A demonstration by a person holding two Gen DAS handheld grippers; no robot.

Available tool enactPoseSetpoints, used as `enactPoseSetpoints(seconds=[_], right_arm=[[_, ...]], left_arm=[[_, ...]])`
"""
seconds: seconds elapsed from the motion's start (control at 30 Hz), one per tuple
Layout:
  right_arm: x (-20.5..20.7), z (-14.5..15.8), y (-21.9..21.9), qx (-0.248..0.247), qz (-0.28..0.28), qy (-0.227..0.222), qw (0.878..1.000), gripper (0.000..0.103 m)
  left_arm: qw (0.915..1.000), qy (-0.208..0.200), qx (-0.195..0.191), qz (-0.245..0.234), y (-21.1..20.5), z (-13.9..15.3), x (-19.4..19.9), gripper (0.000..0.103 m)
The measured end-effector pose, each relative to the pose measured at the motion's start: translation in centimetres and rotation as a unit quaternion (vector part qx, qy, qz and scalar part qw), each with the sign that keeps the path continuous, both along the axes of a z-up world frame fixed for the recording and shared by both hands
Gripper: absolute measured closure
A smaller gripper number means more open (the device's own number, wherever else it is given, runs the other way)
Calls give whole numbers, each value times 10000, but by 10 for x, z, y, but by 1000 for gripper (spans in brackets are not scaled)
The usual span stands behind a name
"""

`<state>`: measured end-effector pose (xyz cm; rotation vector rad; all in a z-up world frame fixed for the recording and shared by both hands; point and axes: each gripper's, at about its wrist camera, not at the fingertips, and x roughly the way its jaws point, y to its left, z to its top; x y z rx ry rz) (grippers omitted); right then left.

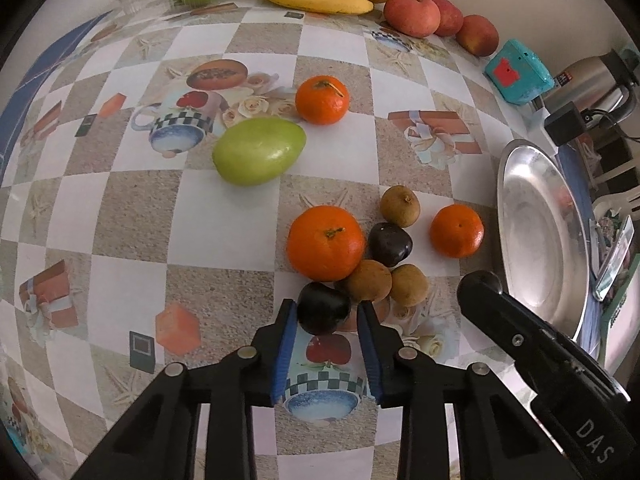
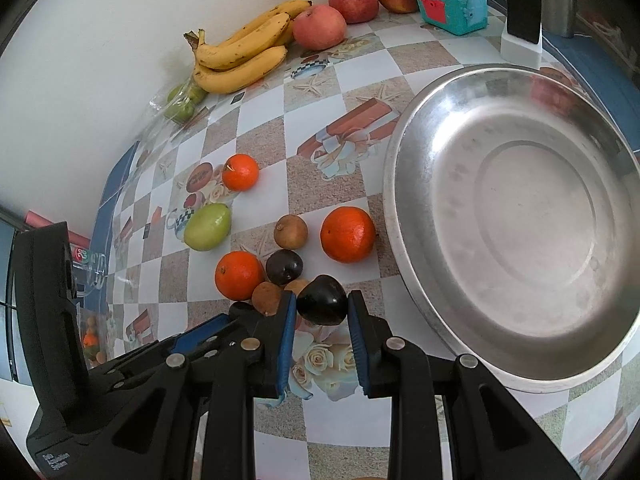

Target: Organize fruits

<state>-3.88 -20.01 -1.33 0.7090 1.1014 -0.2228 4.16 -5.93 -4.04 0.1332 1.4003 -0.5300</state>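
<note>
**Both grippers clamped on plums, steel dish waiting empty**

The left gripper (image 1: 327, 306) has its blue pads drawn in against a dark plum (image 1: 322, 312), which fills the narrow gap between them at the very tips. The plum seems to sit on the checked tablecloth (image 1: 132, 216). Just ahead of those tips and touching the plum are a large mandarin (image 1: 326, 242) and a brown longan (image 1: 368, 280). The right gripper (image 2: 322, 297) is likewise nearly closed, pinching a second dark plum (image 2: 323, 303) at its tips, with another longan (image 2: 296, 286) pressed against that fruit on the gripper's left.

The step in hand looks like securing the fruit before carrying it to the steel dish (image 2: 520, 216), which lies empty to the right of both grippers. A tip-only hold on a smooth, round plum is likely to slip, so a straight lift is wiser than a drag, which would also scatter the mandarin and longans.

The two tools stand close side by side, so the right one should probably go first. Its way to the dish is short, but the raised rim must be cleared. Open cloth lies to the left gripper's left. The table edge runs just beyond the dish.
</note>
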Motion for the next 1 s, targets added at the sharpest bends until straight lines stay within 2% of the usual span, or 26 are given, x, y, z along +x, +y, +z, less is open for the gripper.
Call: enactPoseSetpoints(seconds=[0.57,0.9,1.0], right_arm=[[0,1,-1,18,-26,-32,10000,76],[-1,8,-2,3,-49,-146,9999,76],[-2,10,-2,-14,-51,-197,9998,76]], left_arm=[[9999,1,-126,43,7,6,2,75],[9988,-159,-462,53,14,28,3,75],[9979,-261,-591,70,15,37,5,78]])
